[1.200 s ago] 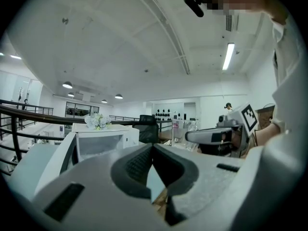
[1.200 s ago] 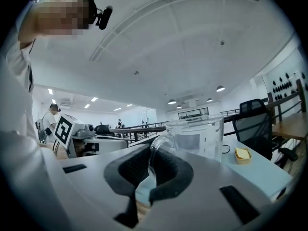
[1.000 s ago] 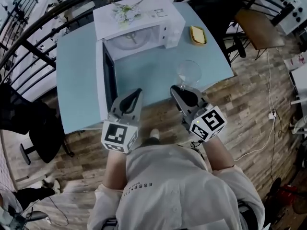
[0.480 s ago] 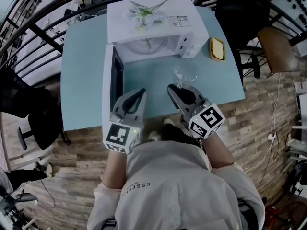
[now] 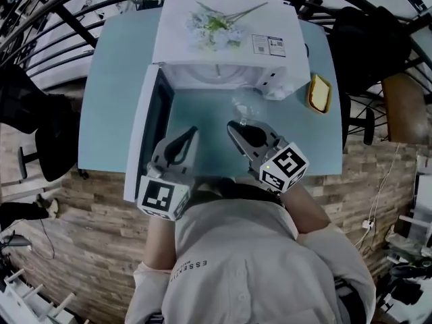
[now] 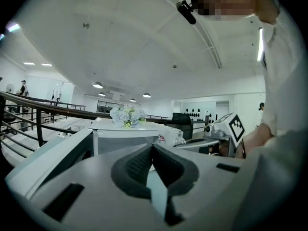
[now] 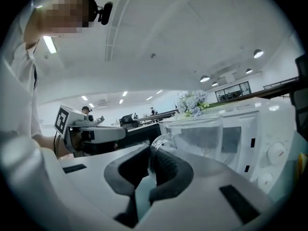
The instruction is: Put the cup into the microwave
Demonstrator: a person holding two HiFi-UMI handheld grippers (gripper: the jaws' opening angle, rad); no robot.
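A clear glass cup with a handle hangs in front of the white microwave. My right gripper is shut on the cup's handle. From the head view the cup is faint, just off the right gripper and close before the microwave opening. The microwave door stands swung open to the left. My left gripper hovers beside that door, jaws closed together on nothing. In the left gripper view its jaws meet, facing the microwave.
A pale blue table carries the microwave. Artificial flowers lie on top of the microwave. A yellow sponge-like block sits at the table's right. Dark chairs stand left and right; railings curve behind.
The right gripper and cup have come closer to the microwave opening, left of where they were. The head camera has moved forward over the table. The left gripper stays beside the door.
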